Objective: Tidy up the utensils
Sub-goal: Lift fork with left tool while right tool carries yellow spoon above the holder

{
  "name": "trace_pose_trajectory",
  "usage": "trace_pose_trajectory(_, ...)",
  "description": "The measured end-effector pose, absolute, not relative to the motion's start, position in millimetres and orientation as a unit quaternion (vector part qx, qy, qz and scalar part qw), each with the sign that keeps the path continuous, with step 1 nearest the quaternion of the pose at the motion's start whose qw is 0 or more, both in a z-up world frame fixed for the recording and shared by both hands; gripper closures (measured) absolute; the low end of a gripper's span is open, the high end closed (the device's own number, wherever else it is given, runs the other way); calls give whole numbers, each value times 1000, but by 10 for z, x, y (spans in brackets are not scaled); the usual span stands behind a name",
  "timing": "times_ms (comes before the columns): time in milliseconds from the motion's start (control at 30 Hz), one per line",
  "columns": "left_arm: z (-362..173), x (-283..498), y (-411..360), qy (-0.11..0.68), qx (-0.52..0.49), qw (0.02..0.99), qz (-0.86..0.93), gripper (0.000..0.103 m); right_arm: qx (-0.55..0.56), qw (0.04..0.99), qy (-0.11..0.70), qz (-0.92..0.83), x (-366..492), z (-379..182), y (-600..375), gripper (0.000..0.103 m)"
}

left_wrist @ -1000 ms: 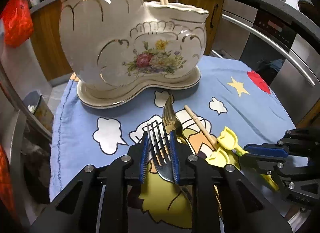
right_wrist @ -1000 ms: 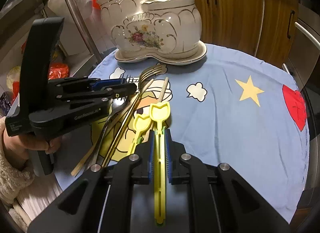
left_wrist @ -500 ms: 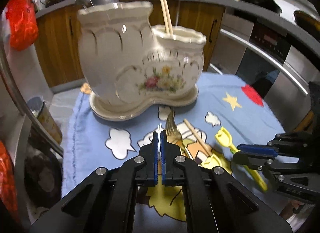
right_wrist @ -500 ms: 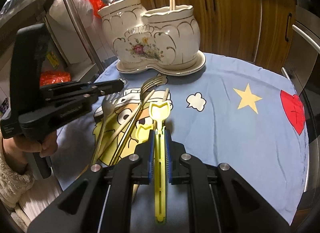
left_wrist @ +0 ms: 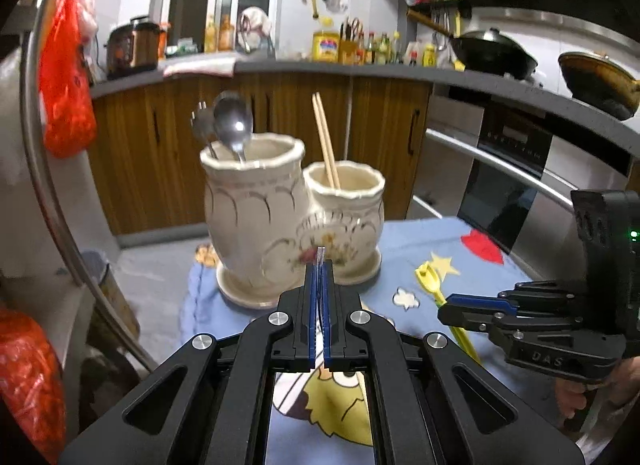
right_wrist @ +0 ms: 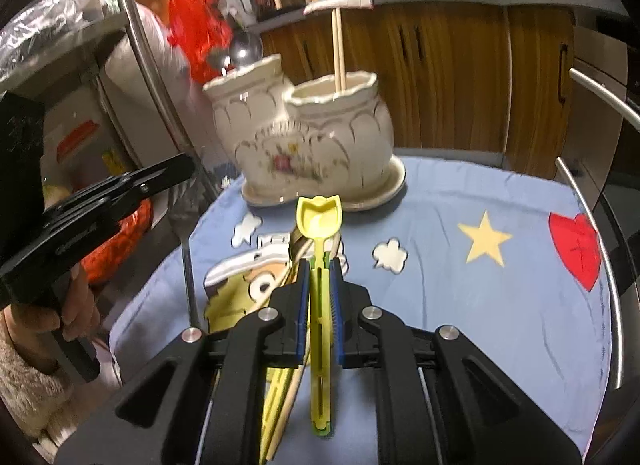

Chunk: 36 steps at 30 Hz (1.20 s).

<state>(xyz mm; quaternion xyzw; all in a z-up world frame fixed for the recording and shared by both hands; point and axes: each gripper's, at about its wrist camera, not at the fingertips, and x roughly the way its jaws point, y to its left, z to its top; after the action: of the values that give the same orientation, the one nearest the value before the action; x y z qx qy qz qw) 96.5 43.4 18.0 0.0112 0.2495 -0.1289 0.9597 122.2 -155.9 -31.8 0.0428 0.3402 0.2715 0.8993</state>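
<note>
Yellow plastic spoon [right_wrist: 320,221], slotted handle, scalloped bowl

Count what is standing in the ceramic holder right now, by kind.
Spoon: 1, in the taller compartment of the holder
Fork: 1, beside the spoon, blurred
Chopsticks: 2, in the shorter compartment
Total: 4
</note>
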Motion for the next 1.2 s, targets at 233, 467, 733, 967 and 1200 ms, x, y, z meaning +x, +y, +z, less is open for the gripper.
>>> trace_pose_trajectory(233, 337, 872, 502, 208, 10, 970, -123, 100, 62, 909, 315, 266, 1295, -262, -1599, 93)
trace_pose_trajectory(467, 414, 838, 564, 186, 12, 976, -115, 100, 75, 911, 305, 267, 1348, -247, -1616, 93)
trace_pose_trajectory(733, 593, 764, 620, 148, 12, 982, -116, 100, 86, 917, 282, 268, 1386, -147, -1616, 93)
trace_pose_trajectory(967, 880, 798, 611, 121, 19, 986, -117, 100, 93, 926, 248, 269, 1462, 91, -1582, 93)
trace_pose_trajectory(1200, 1227, 846, 594, 86, 29, 989, -118, 100, 89, 928, 222, 285, 1629, 366, -1480, 93)
